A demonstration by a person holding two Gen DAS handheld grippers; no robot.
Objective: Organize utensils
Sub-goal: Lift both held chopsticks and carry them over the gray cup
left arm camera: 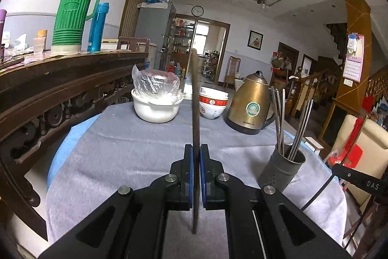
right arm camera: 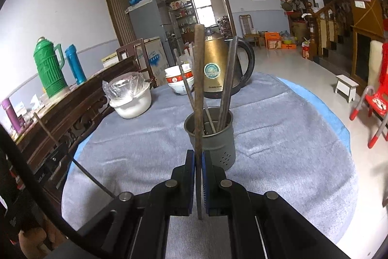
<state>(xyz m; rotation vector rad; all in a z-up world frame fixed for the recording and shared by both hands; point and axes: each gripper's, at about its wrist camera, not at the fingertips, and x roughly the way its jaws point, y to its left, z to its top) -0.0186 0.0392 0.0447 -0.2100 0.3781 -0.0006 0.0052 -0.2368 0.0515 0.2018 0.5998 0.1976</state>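
Observation:
My left gripper (left arm camera: 196,149) is shut on a dark chopstick (left arm camera: 195,94) that stands upright between its blue pads, above the grey tablecloth (left arm camera: 121,149). To its right stands a grey metal holder (left arm camera: 282,169) with several metal chopsticks in it. My right gripper (right arm camera: 198,154) is shut on a thick brown chopstick (right arm camera: 198,79), upright, just in front of the same holder (right arm camera: 218,142). At the left edge of the right wrist view, the left gripper's thin chopstick (right arm camera: 46,128) shows.
At the back of the round table stand a brass kettle (left arm camera: 249,106), stacked red-and-white bowls (left arm camera: 213,101) and a white pot covered with plastic (left arm camera: 156,103). A carved wooden sideboard (left arm camera: 60,79) with a green thermos (left arm camera: 72,11) runs along the left. A red chair (right arm camera: 378,98) stands right.

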